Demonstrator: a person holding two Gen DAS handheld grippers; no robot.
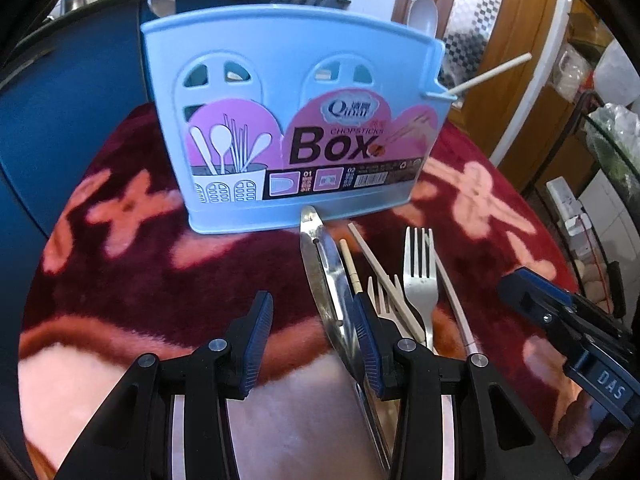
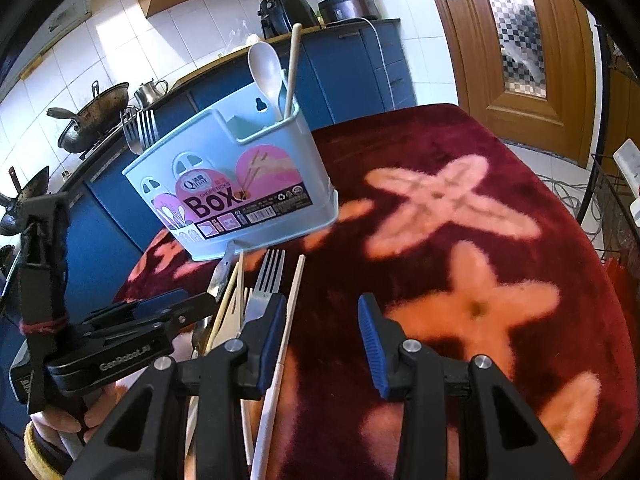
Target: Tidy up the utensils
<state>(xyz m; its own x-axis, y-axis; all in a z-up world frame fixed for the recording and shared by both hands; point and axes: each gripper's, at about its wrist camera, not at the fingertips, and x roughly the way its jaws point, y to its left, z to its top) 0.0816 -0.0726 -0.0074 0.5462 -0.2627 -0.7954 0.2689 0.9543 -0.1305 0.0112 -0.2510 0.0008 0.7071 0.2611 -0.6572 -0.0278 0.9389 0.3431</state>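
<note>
The blue utensil box stands upright on the red-clothed worktop. In front of it lie a knife, chopsticks and a fork. Left gripper and right gripper: jaws part-open, empty.

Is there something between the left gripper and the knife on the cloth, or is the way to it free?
Nothing visible blocks it. The left gripper is open with only red cloth between its fingers; the knife lies beside its right finger, with a chopstick and forks crowded against the knife's far side.
</note>
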